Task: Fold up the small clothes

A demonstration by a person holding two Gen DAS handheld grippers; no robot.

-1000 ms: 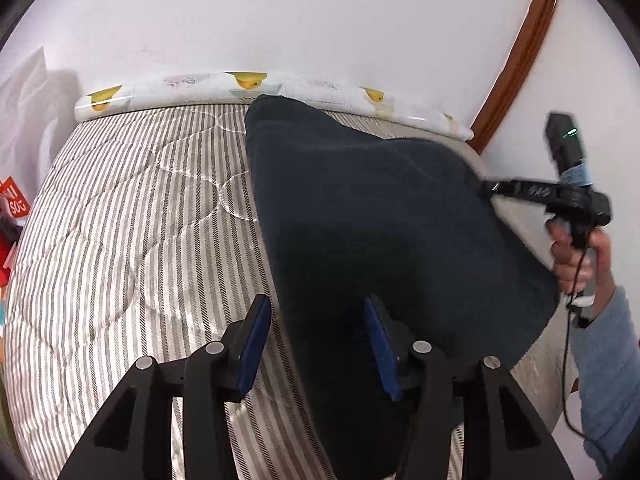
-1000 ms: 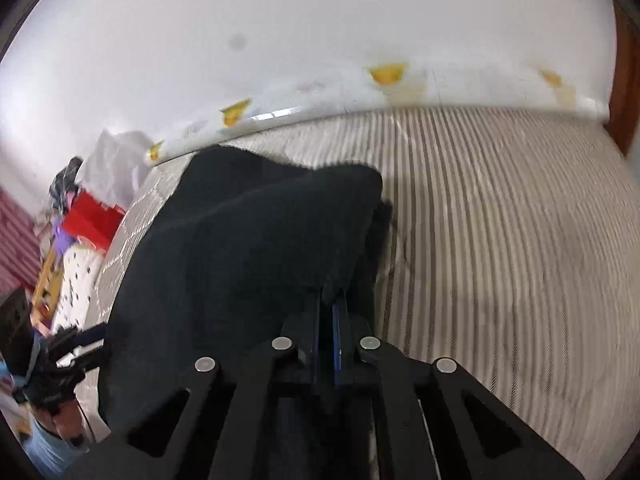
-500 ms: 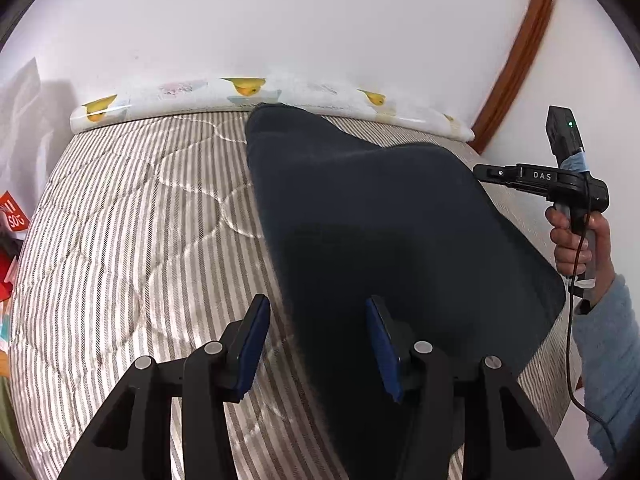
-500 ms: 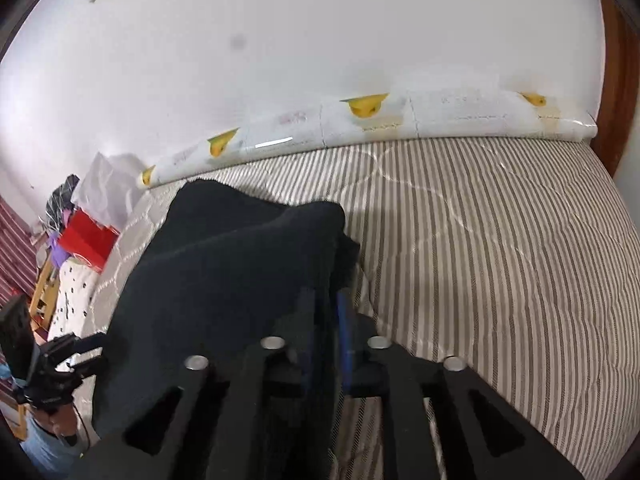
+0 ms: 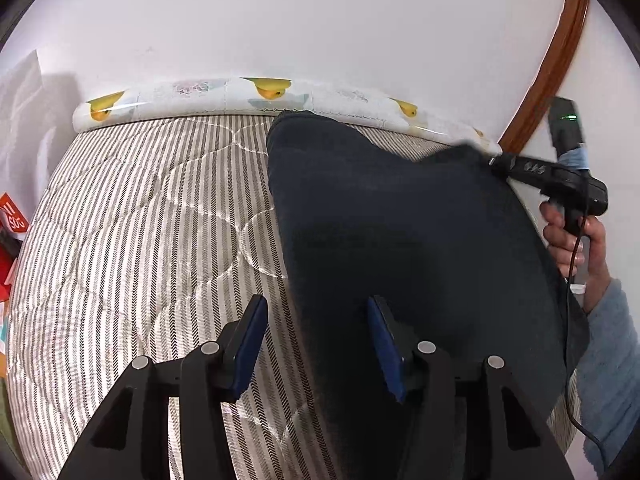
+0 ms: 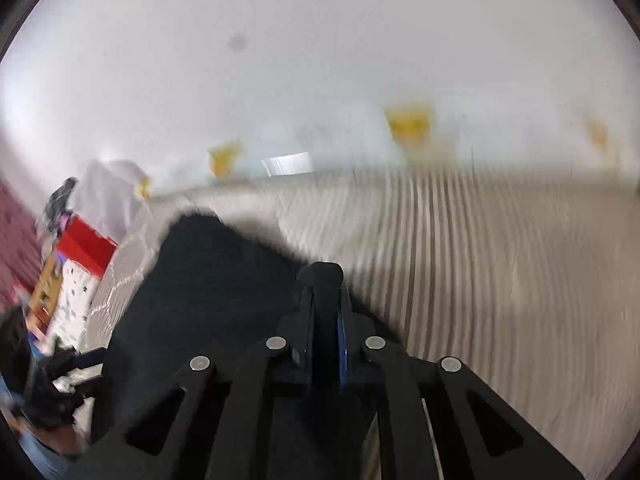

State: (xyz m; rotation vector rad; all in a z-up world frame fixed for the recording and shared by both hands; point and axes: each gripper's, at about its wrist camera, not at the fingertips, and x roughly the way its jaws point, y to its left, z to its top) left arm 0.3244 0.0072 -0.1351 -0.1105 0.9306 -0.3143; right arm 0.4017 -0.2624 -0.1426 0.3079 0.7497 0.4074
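Dark navy fleece garment (image 5: 400, 240) spread across the right half of the grey-and-white striped quilted mattress (image 5: 140, 240), reaching from six o'clock up to twelve in the left wrist view, one corner lifted off the bed toward two o'clock. White wall behind, with a long white bolster printed with yellow fruit (image 5: 240, 96) lying along the mattress's far edge at twelve o'clock. Curved brown wooden trim (image 5: 556, 48) at one o'clock. Red box (image 6: 86, 246) among blurred clutter at nine o'clock in the right wrist view. Right tongs (image 6: 326, 312) pressed together on that raised garment corner, dark cloth bulging just above the tips. Left tongs (image 5: 316, 344) spread wide, low over the garment's left edge, gripping nothing. Bare hand (image 5: 572, 236) at three o'clock, holding the right handle.
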